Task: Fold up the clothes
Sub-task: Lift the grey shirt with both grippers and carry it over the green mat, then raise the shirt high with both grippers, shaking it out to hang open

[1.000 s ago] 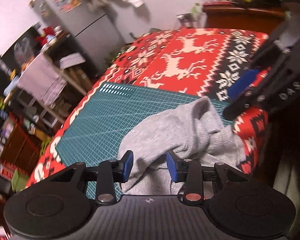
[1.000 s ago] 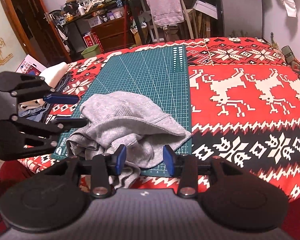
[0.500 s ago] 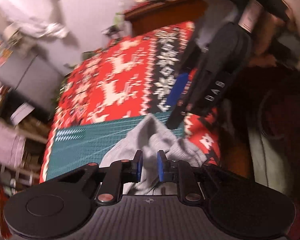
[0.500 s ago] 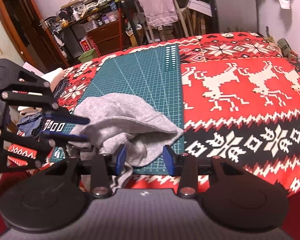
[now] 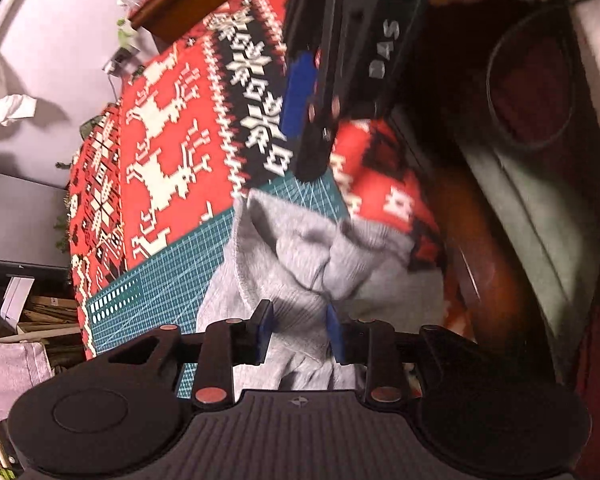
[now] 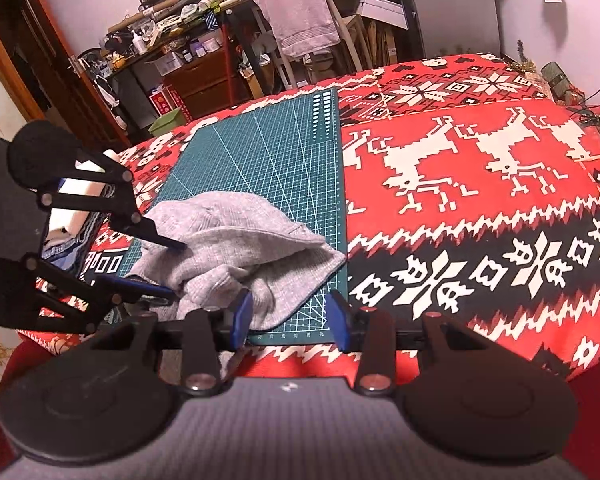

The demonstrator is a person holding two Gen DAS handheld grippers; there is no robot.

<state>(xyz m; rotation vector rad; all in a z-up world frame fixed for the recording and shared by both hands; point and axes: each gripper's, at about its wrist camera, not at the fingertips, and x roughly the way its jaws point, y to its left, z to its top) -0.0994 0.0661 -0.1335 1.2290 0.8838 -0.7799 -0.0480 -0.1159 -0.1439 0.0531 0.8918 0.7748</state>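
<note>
Left hand-held gripper clamped on gray garment at mat edge; right hand-held gripper spread, empty.

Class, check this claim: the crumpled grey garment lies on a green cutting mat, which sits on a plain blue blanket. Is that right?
Not quite. The grey garment does lie crumpled on the green cutting mat, but the blanket is red with white reindeer and a black patterned band, not plain blue. The right wrist view shows it.
</note>
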